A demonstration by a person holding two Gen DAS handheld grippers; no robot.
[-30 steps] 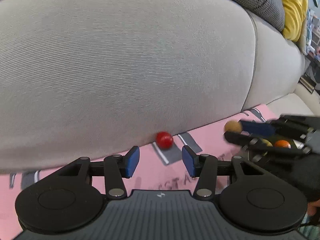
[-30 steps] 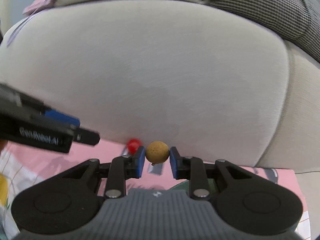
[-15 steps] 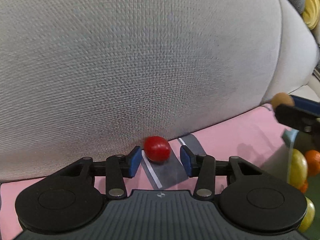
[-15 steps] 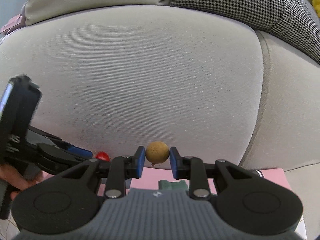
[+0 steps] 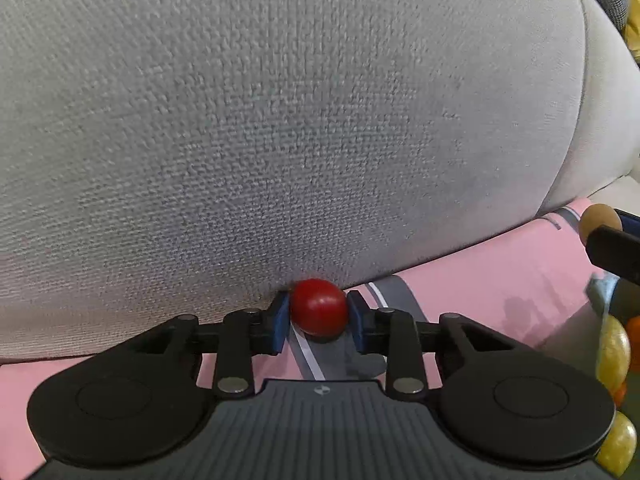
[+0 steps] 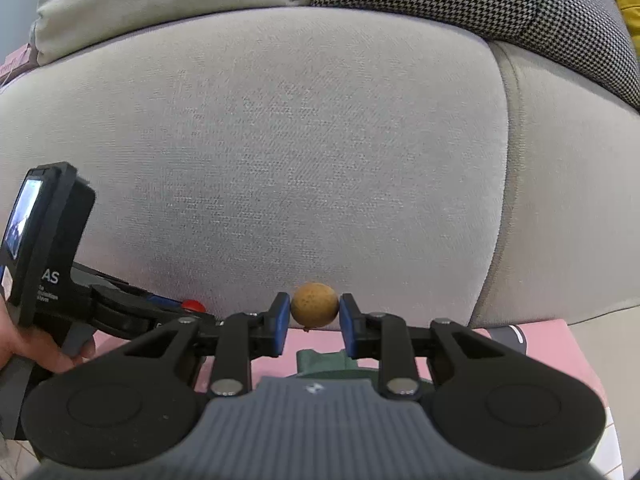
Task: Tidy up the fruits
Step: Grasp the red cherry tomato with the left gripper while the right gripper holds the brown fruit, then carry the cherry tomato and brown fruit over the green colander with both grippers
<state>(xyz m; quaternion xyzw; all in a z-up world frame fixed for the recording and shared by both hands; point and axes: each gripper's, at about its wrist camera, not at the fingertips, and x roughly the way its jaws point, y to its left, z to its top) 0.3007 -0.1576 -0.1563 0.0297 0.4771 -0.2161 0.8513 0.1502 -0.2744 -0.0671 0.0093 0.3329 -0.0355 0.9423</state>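
A small red fruit (image 5: 319, 307) lies on the pink mat (image 5: 480, 276) against the grey sofa cushion (image 5: 280, 120). My left gripper (image 5: 319, 316) has both blue pads against its sides. My right gripper (image 6: 314, 314) is shut on a small tan round fruit (image 6: 315, 310) and holds it in the air in front of the cushion. That tan fruit also shows at the right edge of the left wrist view (image 5: 600, 220). The red fruit (image 6: 193, 305) and the left gripper's fingers (image 6: 132, 312) show in the right wrist view at the lower left.
Yellow fruits (image 5: 614, 354) and orange fruits (image 5: 634, 344) sit together at the right edge of the left wrist view. A green container (image 6: 324, 362) shows under my right gripper. A houndstooth pillow (image 6: 500, 0) lies on the sofa above.
My left gripper moved forward to the red fruit and closed its pads onto it. My right gripper kept holding the tan fruit and rose a little.
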